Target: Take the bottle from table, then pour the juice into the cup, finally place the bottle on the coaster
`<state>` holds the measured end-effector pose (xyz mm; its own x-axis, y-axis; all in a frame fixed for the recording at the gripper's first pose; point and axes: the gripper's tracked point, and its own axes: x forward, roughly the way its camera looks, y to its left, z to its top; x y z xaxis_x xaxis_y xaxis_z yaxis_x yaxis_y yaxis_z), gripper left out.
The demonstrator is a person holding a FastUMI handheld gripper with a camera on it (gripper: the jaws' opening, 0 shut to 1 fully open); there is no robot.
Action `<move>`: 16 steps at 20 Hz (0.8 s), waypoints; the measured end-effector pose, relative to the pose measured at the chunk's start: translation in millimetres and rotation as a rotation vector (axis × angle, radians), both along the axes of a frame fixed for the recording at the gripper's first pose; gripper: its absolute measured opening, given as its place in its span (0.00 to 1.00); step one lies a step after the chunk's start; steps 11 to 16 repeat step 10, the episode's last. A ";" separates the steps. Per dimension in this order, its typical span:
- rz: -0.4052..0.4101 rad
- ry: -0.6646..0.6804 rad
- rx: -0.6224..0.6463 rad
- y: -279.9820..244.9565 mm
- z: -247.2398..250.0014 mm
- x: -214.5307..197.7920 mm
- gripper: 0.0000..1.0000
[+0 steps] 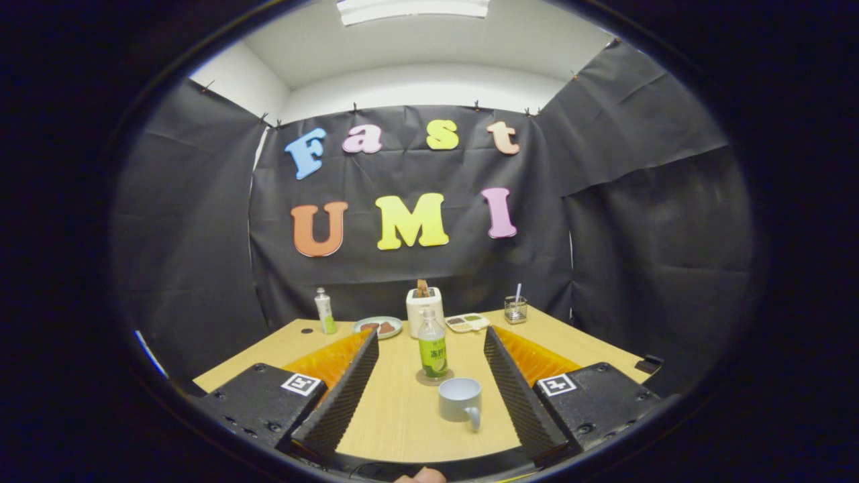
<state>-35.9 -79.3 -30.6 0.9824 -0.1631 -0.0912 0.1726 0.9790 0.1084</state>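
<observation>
Claw [429, 376] spread wide, fingers apart and holding nothing, both tilted down toward the surface [396, 429]. A fingertip of the person's hand [421, 475] shows at the very near edge, below the fingers.

Cup [461, 400] stands nearest, upright, between the two fingers and a little toward the right one, handle turned this way. Whether it holds any juice cannot be told from this angle.

Bottle [433, 346] stands upright just behind the cup, between the fingers but beyond their tips. It already sits on a round coaster [433, 378], whose rim shows around the base. So the bottle lies where the task wants it at the close; the same scene could also fit a bottle merely parked there before a pour. Nothing here settles which.

Judgement on handling: any approach to the bottle must clear the cup in front of it; keep the fingers level, either side of the body below the neck, and touch neither cup nor coaster.

Farther back: white toaster [425, 310], plate [378, 327], small tray [468, 323], glass with a straw [515, 309], a second small bottle [325, 311] at far left.
</observation>
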 end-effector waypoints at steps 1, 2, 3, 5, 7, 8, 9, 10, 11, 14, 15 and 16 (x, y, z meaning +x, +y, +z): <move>0.001 0.001 0.004 -0.4 -0.8 0.4 1.00; 0.004 0.001 0.007 0.5 -1.4 0.7 1.00; 0.005 0.002 0.006 1.7 -2.1 1.4 1.00; 0.001 -0.001 -0.003 1.0 -1.9 2.6 1.00; 0.002 -0.005 -0.010 2.7 -1.5 3.8 1.00; 0.003 -0.004 -0.010 3.6 -2.2 4.3 1.00; 0.003 -0.003 -0.007 3.1 -4.1 5.8 1.00; 0.006 -0.001 -0.001 3.0 -4.9 5.9 1.00; 0.006 -0.001 -0.001 3.0 -4.9 5.9 1.00; 0.006 -0.001 -0.001 3.0 -4.9 5.9 1.00; 0.006 -0.001 -0.001 3.0 -4.9 5.9 1.00; 0.006 -0.001 -0.001 3.0 -4.9 5.9 1.00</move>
